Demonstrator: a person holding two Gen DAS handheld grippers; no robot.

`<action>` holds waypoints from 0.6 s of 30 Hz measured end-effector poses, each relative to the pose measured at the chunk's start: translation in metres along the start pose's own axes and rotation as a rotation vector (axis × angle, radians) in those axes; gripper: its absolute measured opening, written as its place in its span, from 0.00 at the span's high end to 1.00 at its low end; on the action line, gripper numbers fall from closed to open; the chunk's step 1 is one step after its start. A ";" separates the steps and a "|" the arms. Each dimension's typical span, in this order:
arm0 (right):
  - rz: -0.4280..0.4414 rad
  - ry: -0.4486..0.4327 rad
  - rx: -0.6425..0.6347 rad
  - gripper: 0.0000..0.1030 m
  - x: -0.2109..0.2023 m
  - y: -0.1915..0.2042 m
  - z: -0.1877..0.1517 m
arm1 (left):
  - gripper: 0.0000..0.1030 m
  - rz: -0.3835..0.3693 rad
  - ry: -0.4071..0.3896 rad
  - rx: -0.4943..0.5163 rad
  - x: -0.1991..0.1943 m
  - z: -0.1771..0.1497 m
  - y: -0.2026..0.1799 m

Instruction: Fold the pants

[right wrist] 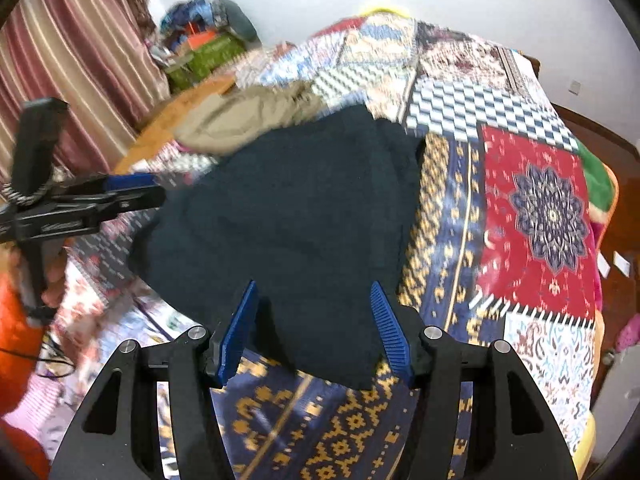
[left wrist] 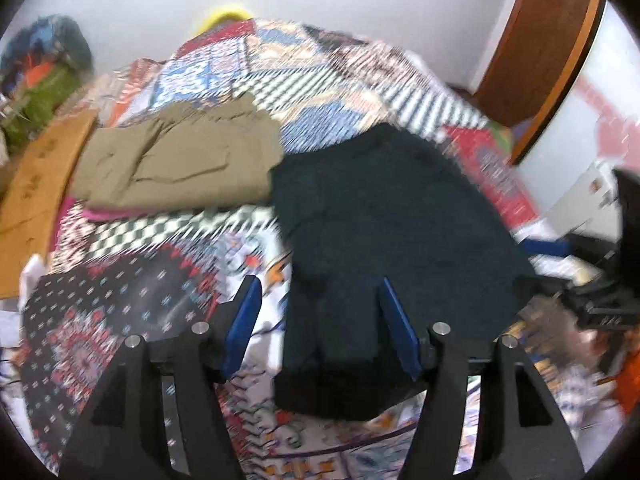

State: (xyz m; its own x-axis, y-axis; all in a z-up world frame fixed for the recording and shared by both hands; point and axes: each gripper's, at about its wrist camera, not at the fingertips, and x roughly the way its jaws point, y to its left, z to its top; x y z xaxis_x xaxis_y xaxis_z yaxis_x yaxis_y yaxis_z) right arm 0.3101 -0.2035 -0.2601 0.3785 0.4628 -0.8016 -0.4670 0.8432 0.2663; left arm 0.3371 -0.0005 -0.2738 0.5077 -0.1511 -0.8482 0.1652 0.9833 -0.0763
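Dark navy pants (left wrist: 384, 232) lie in a folded heap on the patterned bedspread (left wrist: 160, 300); they also show in the right wrist view (right wrist: 288, 216). My left gripper (left wrist: 320, 300) is open, its blue pads on either side of the near edge of the dark pants. My right gripper (right wrist: 314, 300) is open too, its blue pads astride the pants' near end. The left gripper also shows from the side in the right wrist view (right wrist: 132, 188), at the pants' left edge. Both views are motion-blurred.
Folded khaki pants (left wrist: 180, 160) lie beyond the dark ones, over something pink. An orange-brown board (left wrist: 36, 184) borders the bed on the left. A clutter pile (right wrist: 208, 40) and striped curtain (right wrist: 72, 60) stand at the back left; a wooden door (left wrist: 548, 40) at right.
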 end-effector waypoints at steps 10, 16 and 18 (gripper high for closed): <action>0.008 0.017 0.072 0.44 -0.011 -0.014 -0.024 | 0.44 0.058 0.061 -0.224 -0.015 -0.047 0.070; 0.012 0.019 0.102 0.44 -0.006 -0.013 -0.025 | 0.33 -0.086 0.020 -0.191 -0.026 -0.052 0.031; 0.009 0.021 0.095 0.45 -0.006 -0.011 -0.025 | 0.32 -0.067 0.039 -0.170 -0.014 -0.052 0.018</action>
State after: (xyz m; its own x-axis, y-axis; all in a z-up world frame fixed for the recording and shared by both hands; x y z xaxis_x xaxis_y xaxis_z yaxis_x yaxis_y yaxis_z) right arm 0.2928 -0.2223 -0.2716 0.3578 0.4651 -0.8097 -0.3917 0.8619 0.3221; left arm 0.2888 0.0243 -0.2905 0.4666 -0.2164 -0.8576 0.0511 0.9746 -0.2181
